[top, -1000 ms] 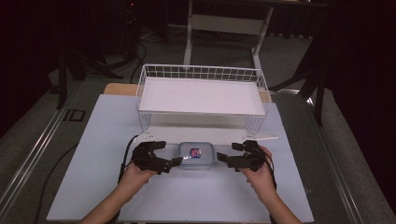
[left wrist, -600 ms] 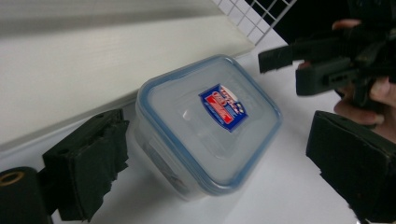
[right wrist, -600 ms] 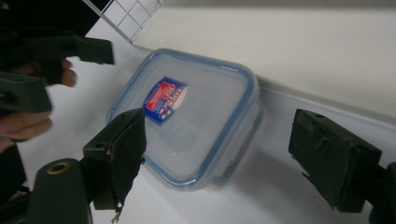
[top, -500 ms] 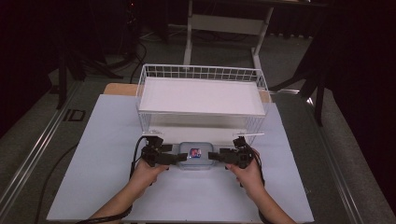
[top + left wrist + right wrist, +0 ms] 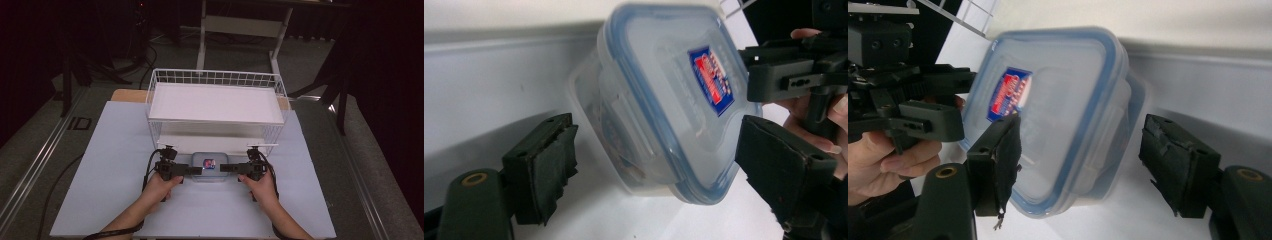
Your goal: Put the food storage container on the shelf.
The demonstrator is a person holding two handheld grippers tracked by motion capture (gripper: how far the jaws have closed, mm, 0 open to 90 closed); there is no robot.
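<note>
Before wire basket (image 5: 216, 80) | lidded food container (image 5: 208, 165) now flanked by left gripper (image 5: 196, 170) and right gripper (image 5: 226, 168) (previously apart) | jaws wide, nothing gripped | grasp judged imminent

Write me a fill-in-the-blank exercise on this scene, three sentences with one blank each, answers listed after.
1. The clear container has a lid with a ____ rim.
2. Both the left gripper and the right gripper have their jaws ____, one at each end of the container.
3. Behind the container stands a white ____ basket.

Missing words: blue; open; wire
</note>
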